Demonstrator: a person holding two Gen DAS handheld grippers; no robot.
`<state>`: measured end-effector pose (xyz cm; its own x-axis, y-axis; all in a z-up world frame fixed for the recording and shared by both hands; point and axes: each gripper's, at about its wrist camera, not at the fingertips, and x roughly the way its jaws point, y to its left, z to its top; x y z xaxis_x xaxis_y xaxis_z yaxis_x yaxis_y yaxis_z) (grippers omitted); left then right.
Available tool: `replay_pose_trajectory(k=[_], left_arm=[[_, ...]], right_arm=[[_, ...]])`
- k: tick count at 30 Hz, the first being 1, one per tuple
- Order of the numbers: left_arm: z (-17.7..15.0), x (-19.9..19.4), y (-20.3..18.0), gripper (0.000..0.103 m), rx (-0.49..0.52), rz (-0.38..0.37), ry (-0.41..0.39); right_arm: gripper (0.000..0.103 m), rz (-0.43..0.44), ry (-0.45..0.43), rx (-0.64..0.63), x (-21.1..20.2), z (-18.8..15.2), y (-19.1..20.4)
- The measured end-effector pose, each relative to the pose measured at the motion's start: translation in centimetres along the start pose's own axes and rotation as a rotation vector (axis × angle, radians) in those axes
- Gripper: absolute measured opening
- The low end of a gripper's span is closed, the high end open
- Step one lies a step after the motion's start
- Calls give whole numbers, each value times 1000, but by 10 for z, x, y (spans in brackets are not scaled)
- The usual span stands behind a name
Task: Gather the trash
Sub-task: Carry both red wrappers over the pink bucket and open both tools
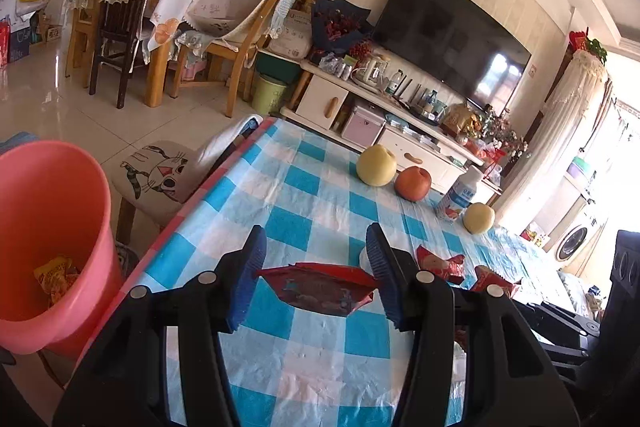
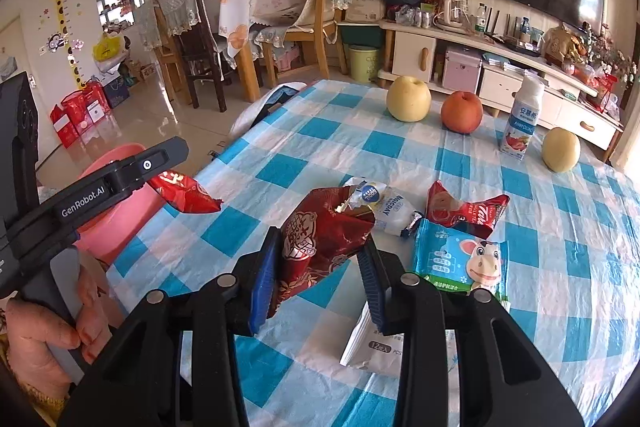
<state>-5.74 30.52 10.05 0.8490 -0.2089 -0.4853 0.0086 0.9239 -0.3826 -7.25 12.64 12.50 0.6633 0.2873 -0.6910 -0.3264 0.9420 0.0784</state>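
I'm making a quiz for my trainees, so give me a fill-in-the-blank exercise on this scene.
1. The left hand-held gripper holds a ____ foil wrapper.
2. The pink plastic ____ stands beside the checked table.
3. The round red apple sits between two yellow ____.

Missing: red; bin; pears

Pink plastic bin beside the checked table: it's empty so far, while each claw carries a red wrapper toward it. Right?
Not quite. The pink plastic bin is not empty: the left wrist view shows a yellow-orange snack wrapper at its bottom. The rest holds: the left claw grips a flat red wrapper, the right claw a crumpled dark red wrapper.
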Motion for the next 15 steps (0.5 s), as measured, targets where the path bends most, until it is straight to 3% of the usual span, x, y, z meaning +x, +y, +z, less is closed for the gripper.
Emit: replay_pose_trajectory(k=[7, 15], left_arm=[[12, -13, 23, 53, -49, 34, -75], [24, -30, 70, 53, -196, 110, -158]], right_arm=[[40, 40, -13, -21, 3, 7, 23], [40, 133, -24, -44, 11, 25, 56]])
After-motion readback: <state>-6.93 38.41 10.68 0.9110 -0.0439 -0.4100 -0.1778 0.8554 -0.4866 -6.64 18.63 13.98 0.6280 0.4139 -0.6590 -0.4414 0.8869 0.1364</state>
